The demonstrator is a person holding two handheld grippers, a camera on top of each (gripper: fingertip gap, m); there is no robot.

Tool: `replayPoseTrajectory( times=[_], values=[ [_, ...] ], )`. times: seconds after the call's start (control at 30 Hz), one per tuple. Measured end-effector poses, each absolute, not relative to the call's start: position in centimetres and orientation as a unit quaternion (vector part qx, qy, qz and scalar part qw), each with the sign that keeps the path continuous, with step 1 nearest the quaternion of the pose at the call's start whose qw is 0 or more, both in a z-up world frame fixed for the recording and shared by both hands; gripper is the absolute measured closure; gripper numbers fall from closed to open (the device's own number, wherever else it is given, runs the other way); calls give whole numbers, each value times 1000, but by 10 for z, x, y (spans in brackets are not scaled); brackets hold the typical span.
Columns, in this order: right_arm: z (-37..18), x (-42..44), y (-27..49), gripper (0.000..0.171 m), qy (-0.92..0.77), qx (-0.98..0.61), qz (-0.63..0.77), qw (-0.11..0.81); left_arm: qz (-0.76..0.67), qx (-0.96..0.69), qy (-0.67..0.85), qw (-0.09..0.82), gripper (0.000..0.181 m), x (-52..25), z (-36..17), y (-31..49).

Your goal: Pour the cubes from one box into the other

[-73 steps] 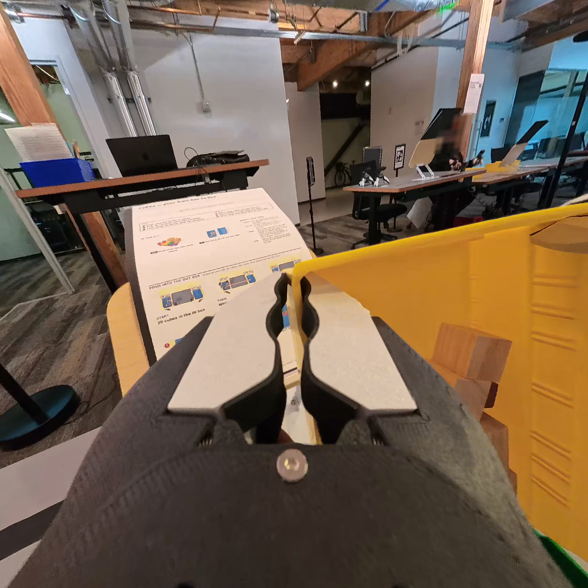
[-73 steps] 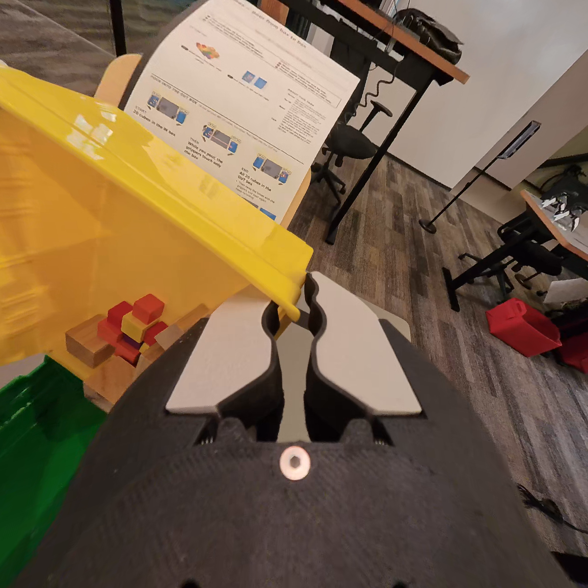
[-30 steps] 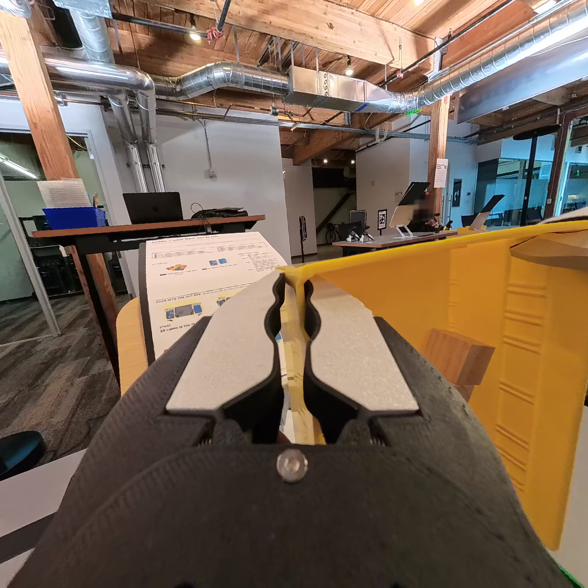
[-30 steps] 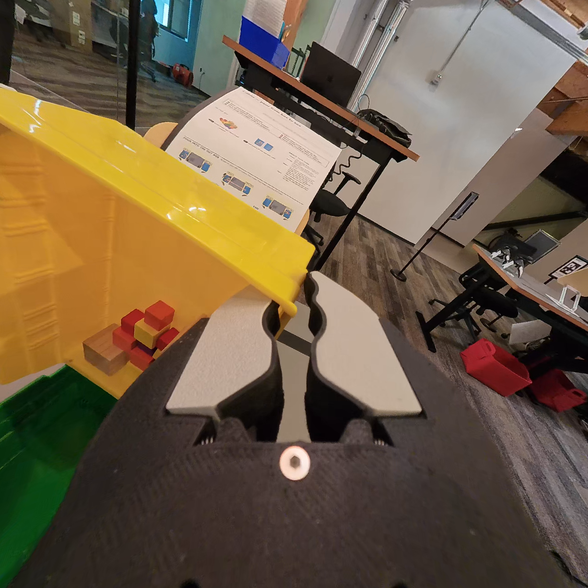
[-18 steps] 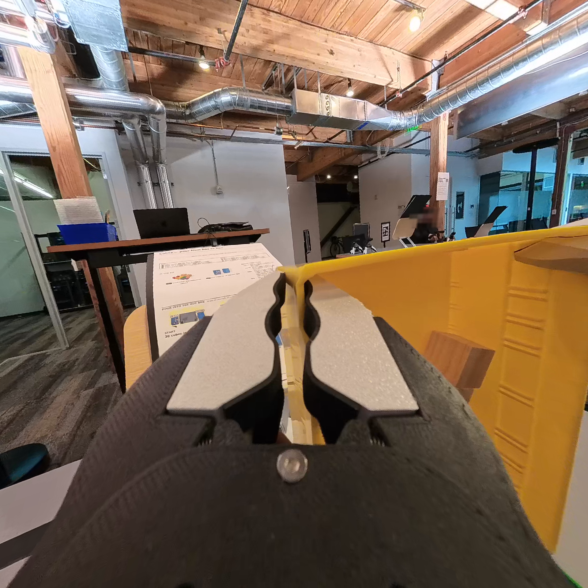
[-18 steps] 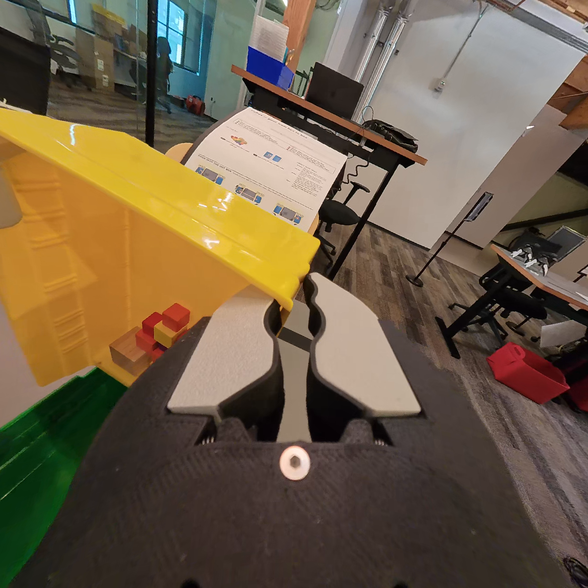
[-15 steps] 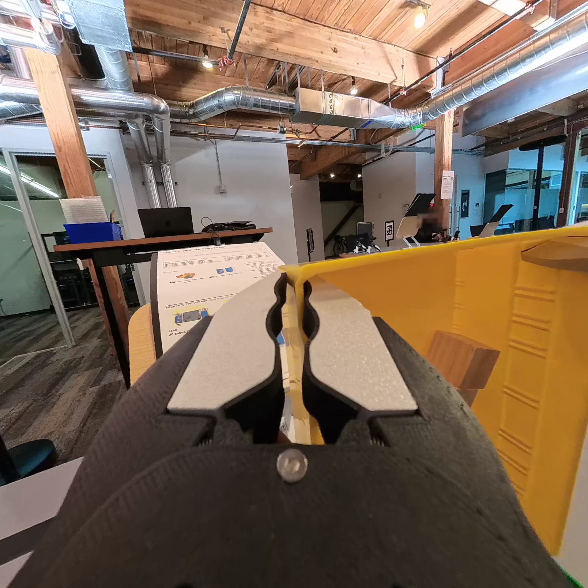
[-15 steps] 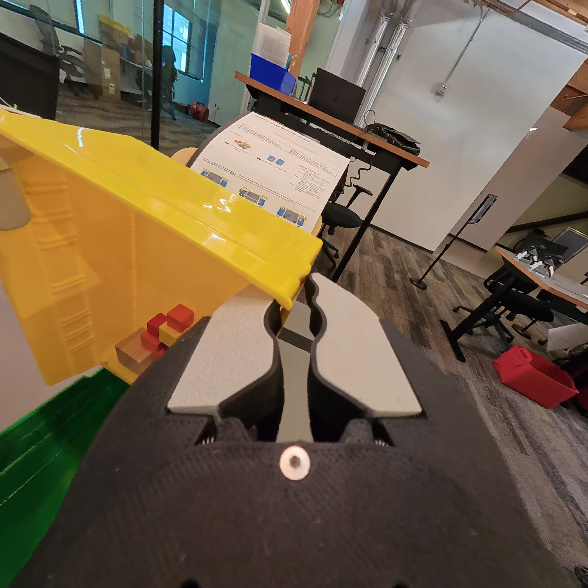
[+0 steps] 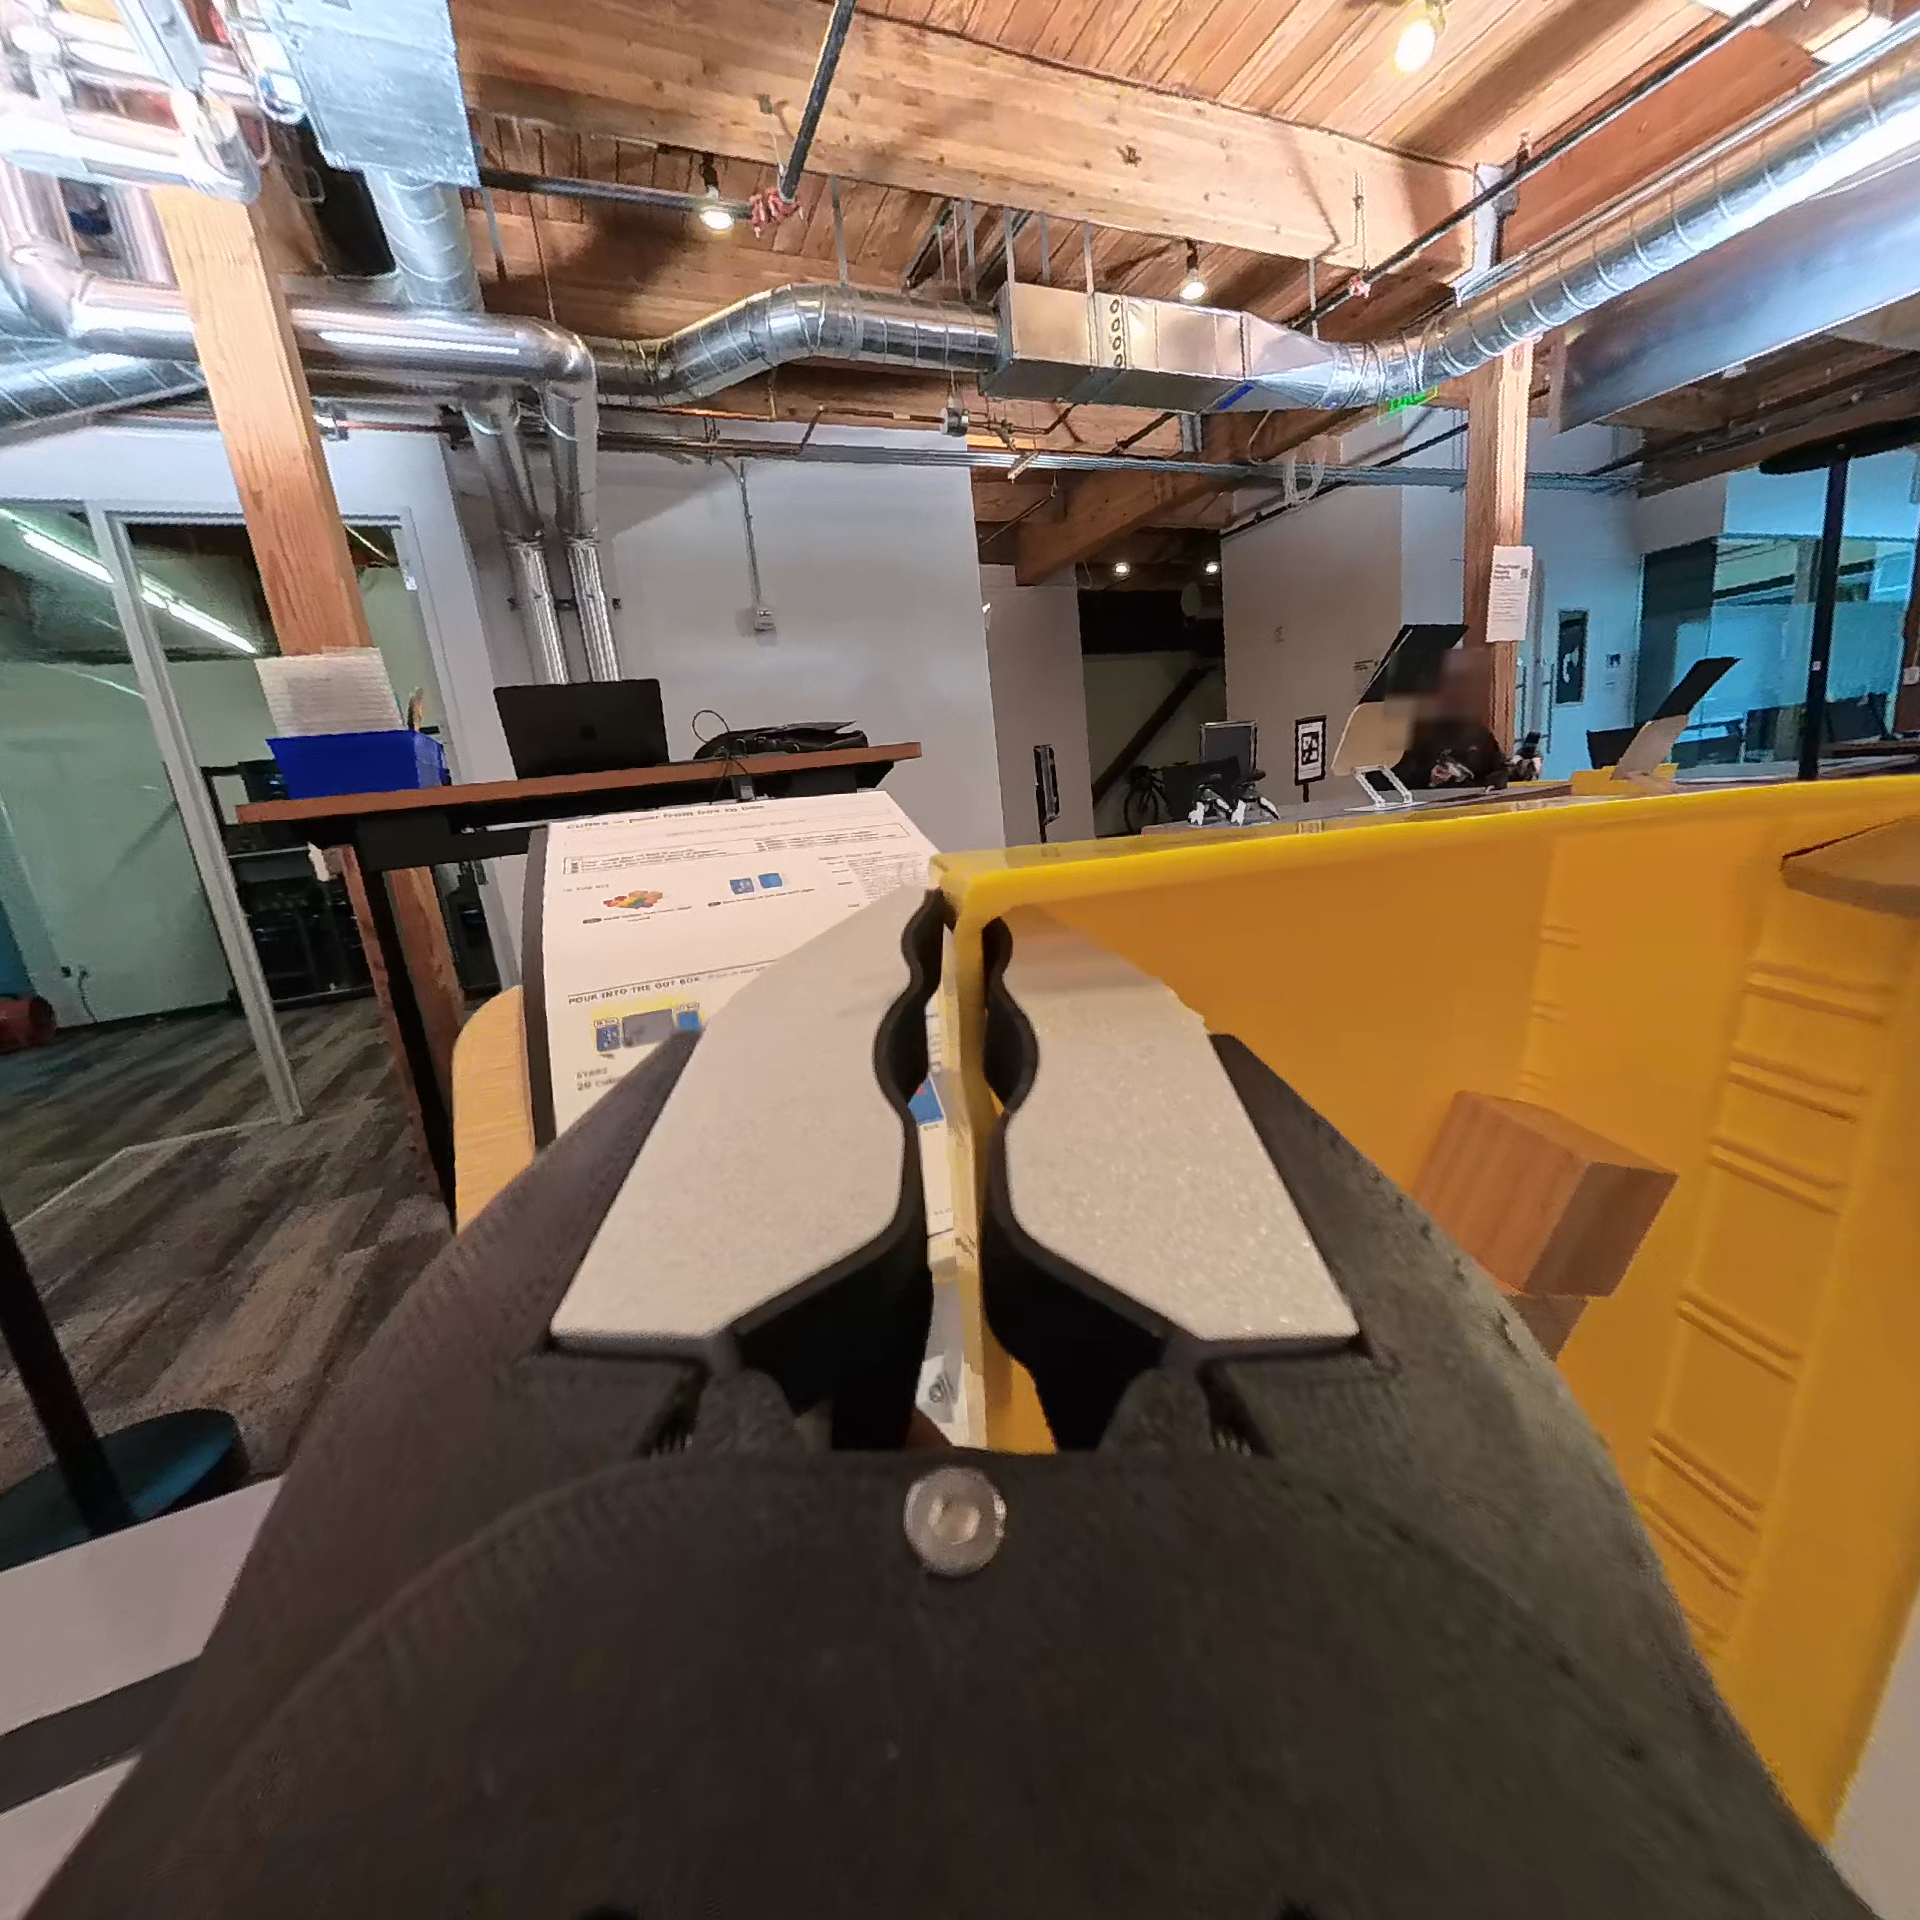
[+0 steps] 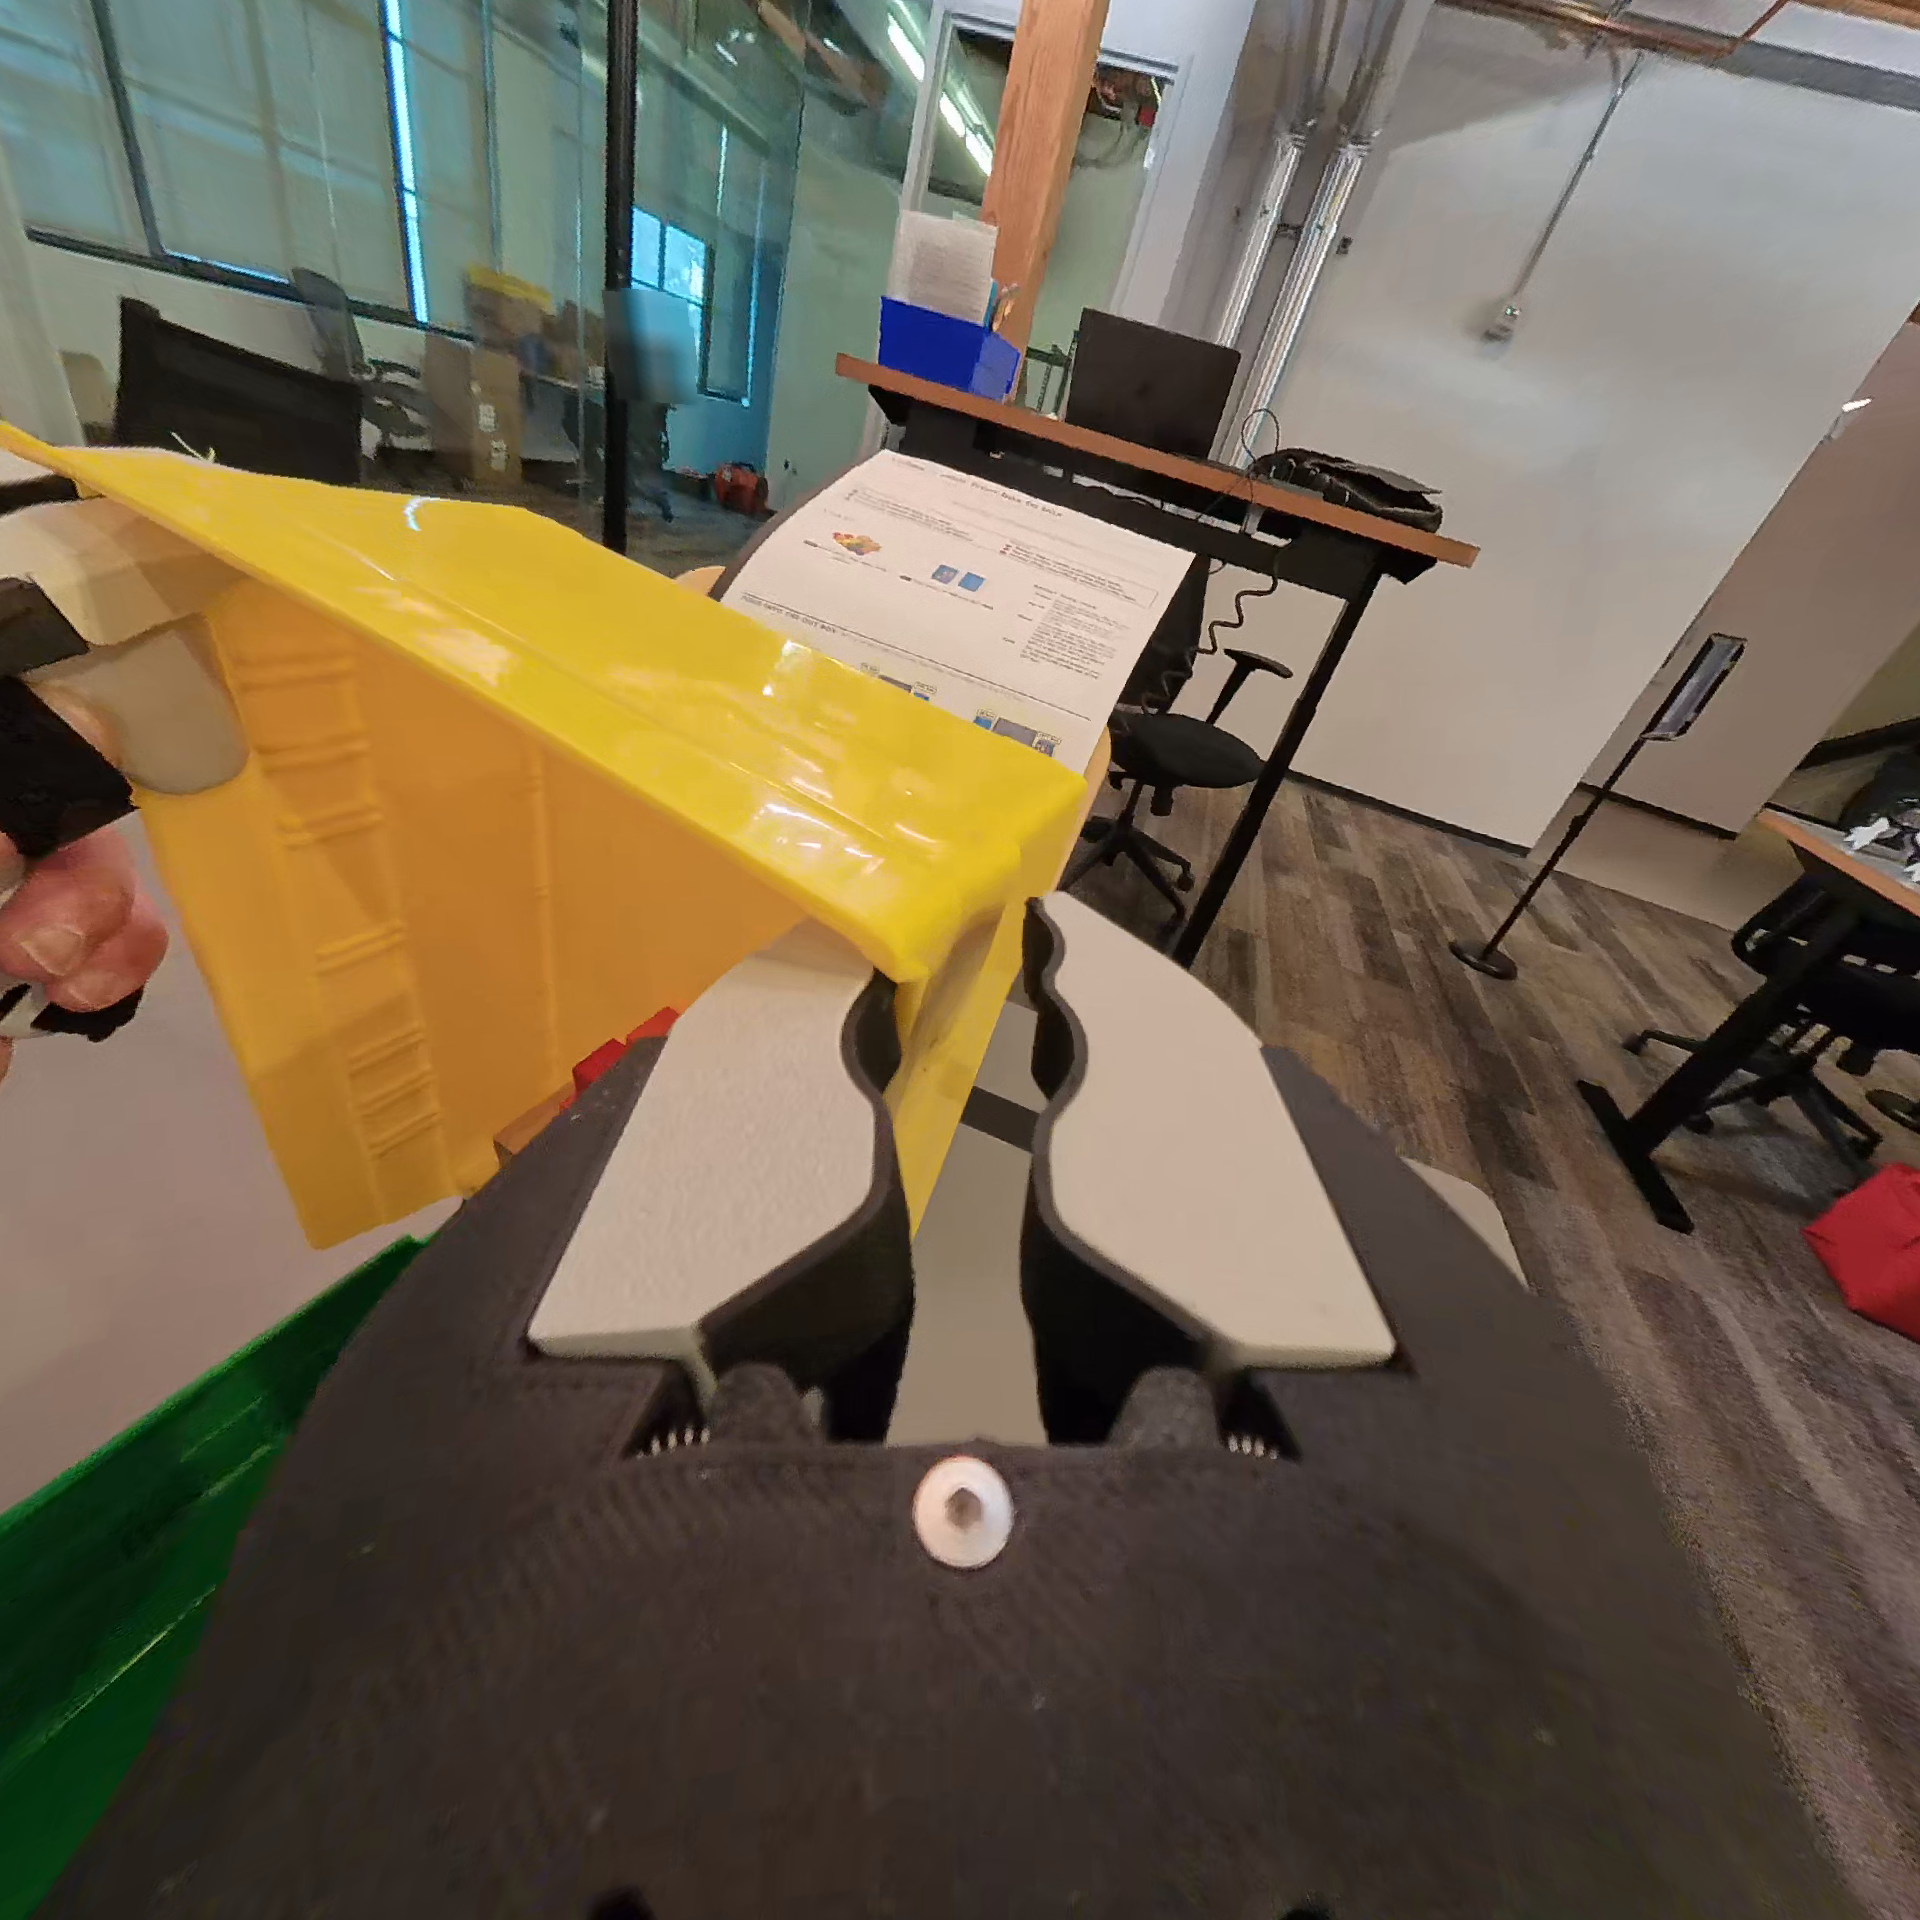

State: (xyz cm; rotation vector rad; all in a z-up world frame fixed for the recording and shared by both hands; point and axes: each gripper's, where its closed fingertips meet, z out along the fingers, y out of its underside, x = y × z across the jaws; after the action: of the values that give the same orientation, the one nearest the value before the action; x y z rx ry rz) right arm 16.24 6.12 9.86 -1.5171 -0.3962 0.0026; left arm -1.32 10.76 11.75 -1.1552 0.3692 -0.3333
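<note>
Jaws of left gripper (image 9: 961,971) and right gripper (image 10: 961,961) pinching tilted yellow box (image 10: 499,821) rims, above green box (image 10: 125,1538).

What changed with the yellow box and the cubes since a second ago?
The yellow box has tipped up further over the green box. In the right wrist view the cubes have slid almost out of sight behind the right gripper; before, a whole pile showed. Nothing was let go: both grippers, left too, still pinch the box's rim, and the wooden cube keeps its spot.
</note>
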Motion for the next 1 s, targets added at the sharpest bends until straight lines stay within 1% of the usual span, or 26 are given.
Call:
replayPoseTrajectory(
  times=[0.1, 0.13, 0.33, 0.53, 1.0],
  values=[
    [85, 167, 62, 160, -176, -702, -26, 689, -159, -552, 179, 799, 177, -7, 109, 108],
    [85, 165, 60, 161, -177, -695, -23, 696, -158, -547, 175, 803, 177, -8, 107, 107],
    [84, 161, 58, 162, -168, -691, -8, 703, -146, -532, 172, 816, 178, -14, 107, 101],
    [101, 163, 55, 163, -155, -673, -18, 723, -170, -501, 170, 831, 177, -13, 126, 96],
    [102, 164, 53, 162, -160, -655, -6, 738, -187, -483, 174, 838, 176, -10, 124, 94]
  ],
)
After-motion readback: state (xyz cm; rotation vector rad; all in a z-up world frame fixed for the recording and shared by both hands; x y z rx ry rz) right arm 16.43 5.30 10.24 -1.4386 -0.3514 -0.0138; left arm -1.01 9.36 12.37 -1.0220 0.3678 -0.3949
